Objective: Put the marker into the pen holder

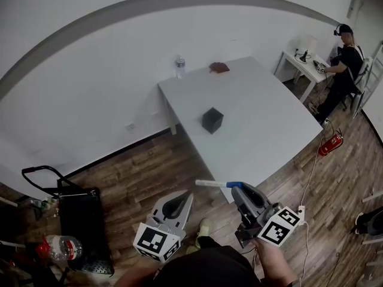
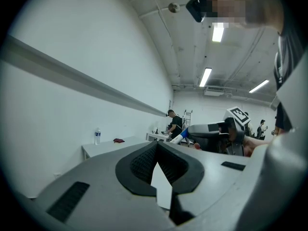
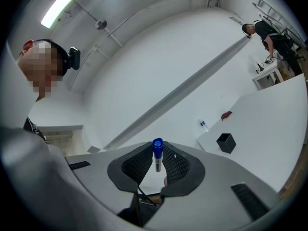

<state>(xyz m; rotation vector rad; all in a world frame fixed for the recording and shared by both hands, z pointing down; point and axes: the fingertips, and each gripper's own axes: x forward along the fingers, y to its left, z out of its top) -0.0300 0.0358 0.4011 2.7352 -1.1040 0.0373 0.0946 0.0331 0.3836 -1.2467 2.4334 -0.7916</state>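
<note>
A white marker with a blue cap point(image 1: 218, 184) lies crosswise in my right gripper point(image 1: 238, 188), which is shut on it; in the right gripper view the marker point(image 3: 157, 154) stands between the pads, cap toward the camera. The black square pen holder point(image 1: 212, 120) sits on the white table point(image 1: 263, 118), well beyond both grippers; it also shows as a small pen holder point(image 3: 226, 142) in the right gripper view. My left gripper point(image 1: 179, 204) hangs over the wooden floor, shut with nothing in it. From the left gripper view point(image 2: 157, 163) the right gripper point(image 2: 211, 131) shows with the marker.
A water bottle point(image 1: 179, 66) and a dark red cloth point(image 1: 219, 67) lie at the table's far edge. A person point(image 1: 342, 64) works at a small desk point(image 1: 305, 64) at the right. A black cart point(image 1: 81, 223) and a red extinguisher point(image 1: 330, 144) stand on the floor.
</note>
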